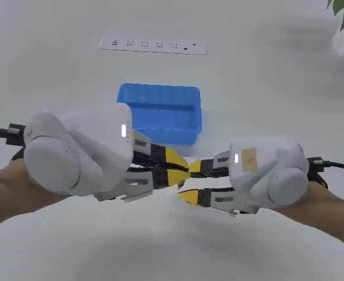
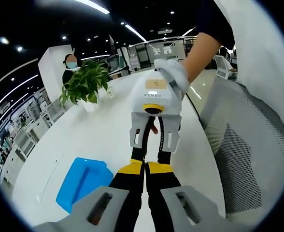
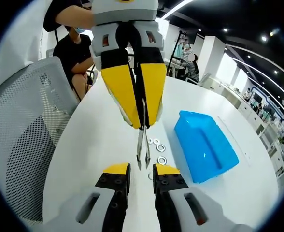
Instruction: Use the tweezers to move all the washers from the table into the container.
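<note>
On the table (image 3: 103, 154), washers (image 3: 161, 147) lie at 3 o'clock of the tweezers (image 3: 143, 145), with the container (image 3: 205, 145) beyond; left gripper (image 3: 142, 122) clenches the tweezers; right gripper (image 3: 141, 170) stands parted, empty; washers likely light, flat, slippery, best pinched across the rim.

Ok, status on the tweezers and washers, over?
Left gripper shut on tweezers, tips down by the washers. Right gripper open, jaws close to the tweezer tips. Washers on table beside blue container.

Tiny, roughly "KCNSC" lettering on white housing of the right hand-held gripper (image 2: 150, 154)
</note>
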Demonstrator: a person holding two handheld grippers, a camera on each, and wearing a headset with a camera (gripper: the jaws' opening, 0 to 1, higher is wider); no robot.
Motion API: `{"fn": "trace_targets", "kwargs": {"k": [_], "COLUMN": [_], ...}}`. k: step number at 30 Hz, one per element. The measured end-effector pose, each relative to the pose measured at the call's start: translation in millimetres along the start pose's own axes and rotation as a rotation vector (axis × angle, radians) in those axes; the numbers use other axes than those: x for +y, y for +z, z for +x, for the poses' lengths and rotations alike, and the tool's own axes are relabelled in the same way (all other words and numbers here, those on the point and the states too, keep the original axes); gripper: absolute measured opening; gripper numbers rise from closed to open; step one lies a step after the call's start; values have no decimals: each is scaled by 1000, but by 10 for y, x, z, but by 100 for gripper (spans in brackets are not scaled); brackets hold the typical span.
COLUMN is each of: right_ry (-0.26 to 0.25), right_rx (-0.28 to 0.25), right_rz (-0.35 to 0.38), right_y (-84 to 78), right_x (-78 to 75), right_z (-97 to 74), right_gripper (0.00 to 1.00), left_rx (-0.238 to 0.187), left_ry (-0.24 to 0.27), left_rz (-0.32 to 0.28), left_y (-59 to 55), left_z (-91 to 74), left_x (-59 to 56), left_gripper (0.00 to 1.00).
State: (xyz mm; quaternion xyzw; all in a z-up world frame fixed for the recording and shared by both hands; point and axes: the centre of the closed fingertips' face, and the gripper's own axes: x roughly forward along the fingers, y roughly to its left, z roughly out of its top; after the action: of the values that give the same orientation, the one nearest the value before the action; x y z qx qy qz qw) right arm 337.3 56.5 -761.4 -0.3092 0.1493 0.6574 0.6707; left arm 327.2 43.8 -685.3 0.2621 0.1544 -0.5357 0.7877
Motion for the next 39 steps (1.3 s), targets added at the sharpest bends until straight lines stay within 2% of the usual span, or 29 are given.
{"fn": "trace_targets", "kwargs": {"k": [4, 5, 6, 8, 12, 14, 17, 21, 24, 26, 27, 31, 39], "right_ry": [-67, -71, -72, -100, -149, -169, -183, -189, -196, -195, -197, -191, -179], "right_rx": [2, -13, -61, -74, -82, -86, -77, -63, -42, -32, -30, -18, -15], "right_rz": [47, 76, 123, 182, 211, 226, 235, 248, 272, 282, 284, 306, 332], "right_y": [-32, -21, 37, 32, 36, 38, 9, -49, -133, -180, -193, -239, -270], "right_x": [-83, -83, -74, -103, -135, -145, -146, -124, -117, -108, -108, -90, -55], "right_z": [-67, -85, -104, -142, -235, -298, -365, -440, -477, -495, -504, -517, -499], "right_gripper": [25, 26, 28, 35, 44, 48, 54, 69, 81, 85, 87, 97, 100], "left_rx": [7, 8, 17, 25, 56, 94, 89, 92, 92, 89, 70, 52, 23], "left_ry": [69, 75, 97, 114, 152, 173, 179, 167, 142, 131, 125, 132, 152], "left_rz": [-39, -42, -52, -60, -68, -50, -73, -82, -86, -90, -95, -122, -140], "left_y": [-82, -90, -136, -182, -301, -367, -409, -464, -501, -514, -488, -495, -423], "left_z": [-171, -189, -251, -305, -385, -411, -412, -376, -339, -328, -319, -338, -411], "left_x": [117, 128, 168, 209, 338, 397, 454, 456, 408, 378, 364, 371, 424], "left_gripper": [5, 5, 5, 5, 5, 5, 5, 5, 5, 5, 5, 5, 5]}}
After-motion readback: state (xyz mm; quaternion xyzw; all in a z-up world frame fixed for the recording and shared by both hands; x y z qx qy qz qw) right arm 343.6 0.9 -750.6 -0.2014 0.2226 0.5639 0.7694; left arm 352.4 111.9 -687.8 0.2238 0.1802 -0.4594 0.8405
